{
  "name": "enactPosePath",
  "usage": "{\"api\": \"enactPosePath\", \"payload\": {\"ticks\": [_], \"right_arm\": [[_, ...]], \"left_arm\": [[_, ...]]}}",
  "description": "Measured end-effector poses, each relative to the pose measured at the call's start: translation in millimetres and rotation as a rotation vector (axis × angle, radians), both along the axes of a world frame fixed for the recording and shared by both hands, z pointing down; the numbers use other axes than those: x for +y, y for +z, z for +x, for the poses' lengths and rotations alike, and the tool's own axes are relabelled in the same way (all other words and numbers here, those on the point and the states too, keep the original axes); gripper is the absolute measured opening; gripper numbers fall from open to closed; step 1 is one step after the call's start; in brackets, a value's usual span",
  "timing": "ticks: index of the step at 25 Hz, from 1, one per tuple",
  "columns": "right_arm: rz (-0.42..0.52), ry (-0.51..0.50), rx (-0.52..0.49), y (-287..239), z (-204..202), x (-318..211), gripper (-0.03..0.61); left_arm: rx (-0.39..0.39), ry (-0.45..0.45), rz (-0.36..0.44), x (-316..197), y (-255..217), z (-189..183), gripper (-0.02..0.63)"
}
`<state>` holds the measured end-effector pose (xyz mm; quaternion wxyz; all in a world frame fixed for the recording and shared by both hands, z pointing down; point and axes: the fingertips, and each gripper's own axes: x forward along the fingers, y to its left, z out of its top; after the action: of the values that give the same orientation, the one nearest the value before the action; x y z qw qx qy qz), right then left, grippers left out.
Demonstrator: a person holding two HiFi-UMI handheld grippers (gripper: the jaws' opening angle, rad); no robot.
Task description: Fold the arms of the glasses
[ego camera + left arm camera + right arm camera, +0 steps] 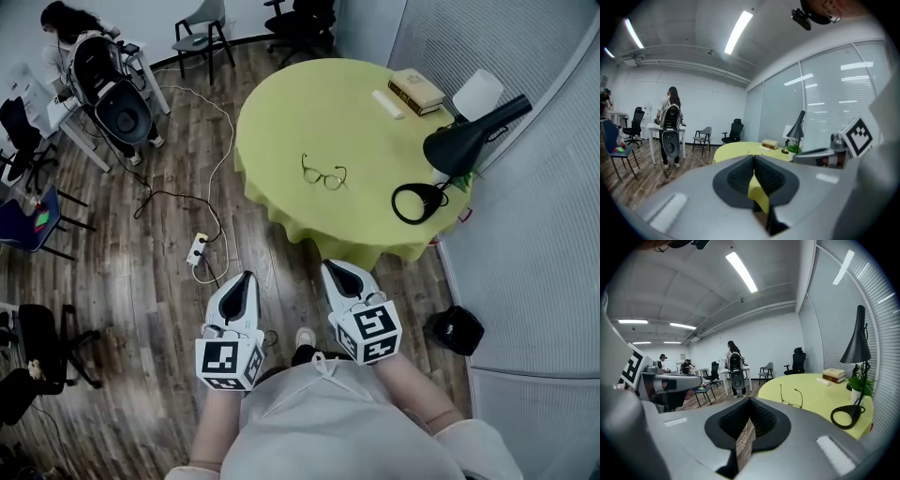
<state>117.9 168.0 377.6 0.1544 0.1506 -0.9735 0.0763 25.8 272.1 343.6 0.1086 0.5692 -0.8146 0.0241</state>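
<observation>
Both grippers are pressed together with nothing between the pads. The left gripper [242, 286] and the right gripper [339, 275] are held side by side over the wood floor [178, 281], just short of the near edge of the round table [281, 112]. Each carries a cube printed with black-and-white square markers.

The glasses [323, 175] lie on the yellow-green cloth, ahead of the right gripper and well in from the near edge. Their front frame runs left to right and faces the person. Both arms are unfolded and point toward the far side. Bare cloth surrounds them on every side.

To their right stands a black lamp [459, 150], its ring base close to the table's right edge. Books [415, 91] and a white bar [387, 103] sit far right. On the floor to the left, a power strip [197, 248] lies with its cable trailing away.
</observation>
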Motion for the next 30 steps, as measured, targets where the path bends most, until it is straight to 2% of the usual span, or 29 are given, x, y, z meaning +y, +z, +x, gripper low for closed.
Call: {"api": "enactPosePath", "payload": {"ticks": [9, 17, 25, 30], "right_arm": [[0.036, 0.044, 0.087, 13.0, -15.1, -74.3, -0.002], [-0.009, 0.147, 0.136, 45.6, -28.2, -130.2, -0.002], [-0.051, 0.296, 0.181, 55.9, -65.8, -195.9, -0.002], [-0.090, 0.391, 0.227, 69.5, -89.8, -230.2, -0.002]], "left_arm": [[0.016, 0.053, -0.031, -77.3, 6.8, -28.6, 0.006], [0.027, 0.149, -0.092, -145.1, 34.8, -61.2, 0.006], [0.058, 0.266, -0.103, -224.9, 38.8, -125.3, 0.006], [0.072, 0.368, -0.143, -278.4, 50.2, -166.0, 0.006]]}}
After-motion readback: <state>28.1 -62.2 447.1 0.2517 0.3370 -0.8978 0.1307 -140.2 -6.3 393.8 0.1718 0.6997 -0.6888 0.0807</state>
